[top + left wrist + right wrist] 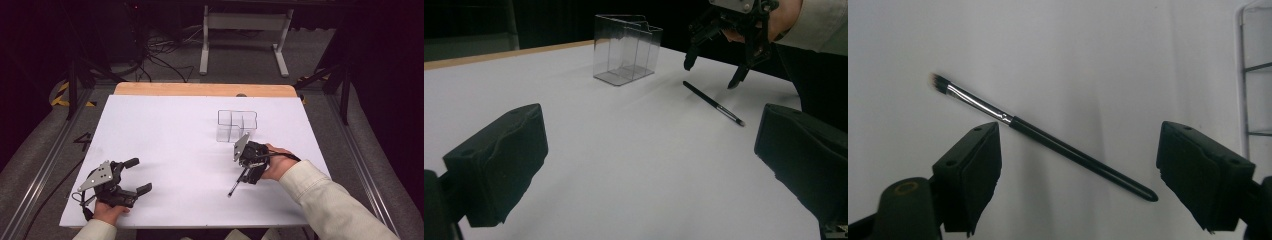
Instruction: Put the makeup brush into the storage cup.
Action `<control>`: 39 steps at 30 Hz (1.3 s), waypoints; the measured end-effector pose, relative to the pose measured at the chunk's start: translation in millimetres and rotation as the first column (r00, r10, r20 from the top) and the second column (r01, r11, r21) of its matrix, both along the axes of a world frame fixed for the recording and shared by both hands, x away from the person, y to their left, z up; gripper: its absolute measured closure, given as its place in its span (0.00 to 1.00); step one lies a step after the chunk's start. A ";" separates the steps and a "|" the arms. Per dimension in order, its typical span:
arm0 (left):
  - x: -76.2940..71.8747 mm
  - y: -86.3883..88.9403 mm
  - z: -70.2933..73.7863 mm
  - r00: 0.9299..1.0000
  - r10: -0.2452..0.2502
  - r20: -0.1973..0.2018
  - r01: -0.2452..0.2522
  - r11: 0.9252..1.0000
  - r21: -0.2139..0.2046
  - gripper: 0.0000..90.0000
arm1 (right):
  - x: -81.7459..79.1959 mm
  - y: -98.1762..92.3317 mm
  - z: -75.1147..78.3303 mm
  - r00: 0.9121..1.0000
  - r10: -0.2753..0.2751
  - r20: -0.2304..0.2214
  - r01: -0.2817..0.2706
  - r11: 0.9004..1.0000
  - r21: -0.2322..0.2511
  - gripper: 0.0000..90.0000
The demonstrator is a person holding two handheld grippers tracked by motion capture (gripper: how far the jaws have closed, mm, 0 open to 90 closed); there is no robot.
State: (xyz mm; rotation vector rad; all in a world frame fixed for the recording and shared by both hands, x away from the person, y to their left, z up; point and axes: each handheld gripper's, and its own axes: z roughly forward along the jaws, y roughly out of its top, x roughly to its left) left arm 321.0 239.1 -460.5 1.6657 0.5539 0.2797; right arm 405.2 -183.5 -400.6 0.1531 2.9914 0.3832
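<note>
A slim makeup brush (236, 185) with a black handle and silver ferrule lies flat on the white table sheet (170, 135). My right gripper (248, 175) points down over its handle end. In the right gripper view the brush (1058, 145) runs slantwise between the two wide-apart jaws, and the right gripper (1078, 150) is open with neither pad touching it. In the left gripper view the right gripper (710, 75) hovers just above the brush (714, 103). My left gripper (140, 175) rests open at the near left, with nothing between the jaws (649, 150).
A clear plastic organiser (236, 125) with several compartments stands upright just beyond the right gripper; it shows as the organiser (624, 47) and at the organiser's edge (1255, 75). A wooden strip (200, 89) borders the table's far edge. Cables and a white stand (245, 22) are on the floor behind.
</note>
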 end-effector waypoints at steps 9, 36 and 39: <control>0.5 0.7 0.0 1.000 -0.003 0.001 0.003 1.000 0.000 0.01 | 0.5 5.9 -11.8 0.999 0.038 -0.036 -0.040 0.998 -0.049 0.30; 0.5 0.3 -0.2 1.000 -0.006 -0.008 0.006 1.000 -0.008 0.02 | -8.2 12.1 -18.9 0.988 0.103 -0.116 -0.120 0.982 -0.144 0.93; 0.3 0.4 -0.2 1.000 -0.005 -0.008 0.005 1.000 -0.009 0.02 | -9.0 13.2 -19.1 0.989 0.096 -0.115 -0.113 0.982 -0.150 0.93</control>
